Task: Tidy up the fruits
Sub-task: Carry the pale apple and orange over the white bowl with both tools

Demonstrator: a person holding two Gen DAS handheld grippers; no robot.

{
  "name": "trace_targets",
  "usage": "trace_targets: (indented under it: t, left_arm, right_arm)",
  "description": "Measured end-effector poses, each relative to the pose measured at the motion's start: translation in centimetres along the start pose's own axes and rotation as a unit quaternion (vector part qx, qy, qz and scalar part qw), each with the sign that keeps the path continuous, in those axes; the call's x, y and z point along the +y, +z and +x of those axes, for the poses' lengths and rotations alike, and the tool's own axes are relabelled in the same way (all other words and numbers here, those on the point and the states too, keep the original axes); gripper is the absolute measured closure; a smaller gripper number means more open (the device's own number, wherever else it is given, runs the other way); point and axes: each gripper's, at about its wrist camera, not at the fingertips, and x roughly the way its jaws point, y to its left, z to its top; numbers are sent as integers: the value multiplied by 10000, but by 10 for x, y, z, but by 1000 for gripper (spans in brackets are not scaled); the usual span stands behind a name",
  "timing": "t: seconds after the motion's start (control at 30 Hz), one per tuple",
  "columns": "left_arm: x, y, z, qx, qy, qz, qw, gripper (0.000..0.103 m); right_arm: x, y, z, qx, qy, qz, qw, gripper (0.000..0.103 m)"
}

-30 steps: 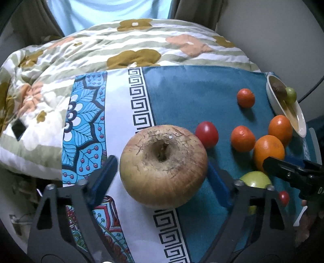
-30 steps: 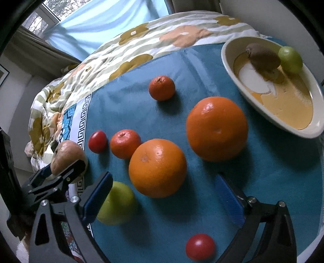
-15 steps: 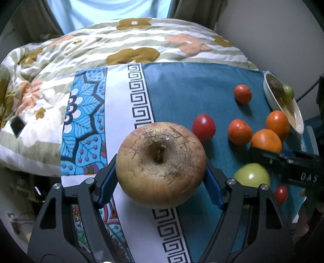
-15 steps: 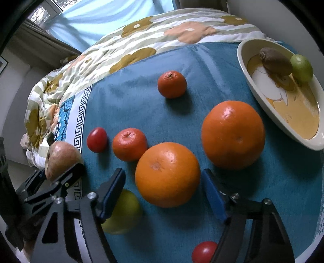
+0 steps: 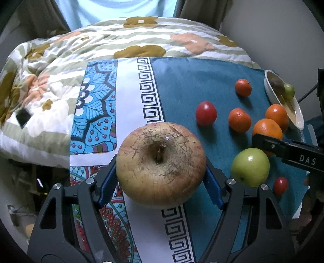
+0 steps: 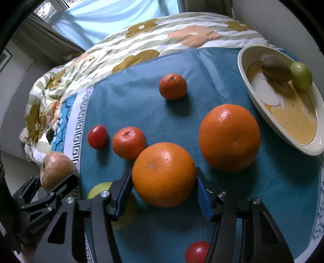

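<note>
Grippers point steeply down: left gripper (image 5: pixel 161 178) clamps the apple (image 5: pixel 161 164), right gripper (image 6: pixel 164 194) jaws closing around an orange (image 6: pixel 164 174).

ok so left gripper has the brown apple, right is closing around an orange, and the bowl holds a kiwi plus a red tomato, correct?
Not quite: beside the kiwi in the bowl sits a small green fruit, not a red tomato, as the right wrist view shows. The rest holds.

Lighting: soft daylight, moderate brightness.
Light enters from the curtained window (image 6: pixel 113 18) at far left; fruit cast short soft shadows toward the near side. Small glare spots mark the oranges (image 6: pixel 164 174). Fisheye bending and dark vignetting occupy the edges.
</note>
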Motion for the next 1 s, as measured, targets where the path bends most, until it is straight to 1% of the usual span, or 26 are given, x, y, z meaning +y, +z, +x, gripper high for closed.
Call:
trace_targets:
  t: [0.13, 0.23, 0.5, 0.67, 0.8, 0.9, 1.0]
  left_arm:
    - [0, 2, -12, -51, -30, -126, 9999, 23]
    - [-2, 4, -25, -143, -19, -123, 9998, 23]
    - [-26, 18, -58, -366, -45, 128, 9992, 23]
    - [-55, 27, -81, -577, -78, 219, 9981, 23]
    - [-80, 30, -95, -725, -82, 173, 9972, 23]
    - [-104, 31, -102, -818, -140, 27, 9965, 23]
    - [-131, 31, -106, -909, -47, 17, 9958, 23]
  right_arm:
    - [0, 0, -12, -94, 40, -2, 9999, 49]
    - [-1, -1, -26, -193, 58, 18, 9998, 49]
    - [-15, 1, -74, -553, 16, 103, 9984, 49]
    - [-37, 6, -104, -795, -2, 98, 9968, 49]
    - [-58, 10, -124, -906, 57, 6, 9959, 49]
    - [-79, 15, -138, -957, 109, -160, 9952, 49]
    - [-98, 18, -146, -967, 163, -243, 9949, 49]
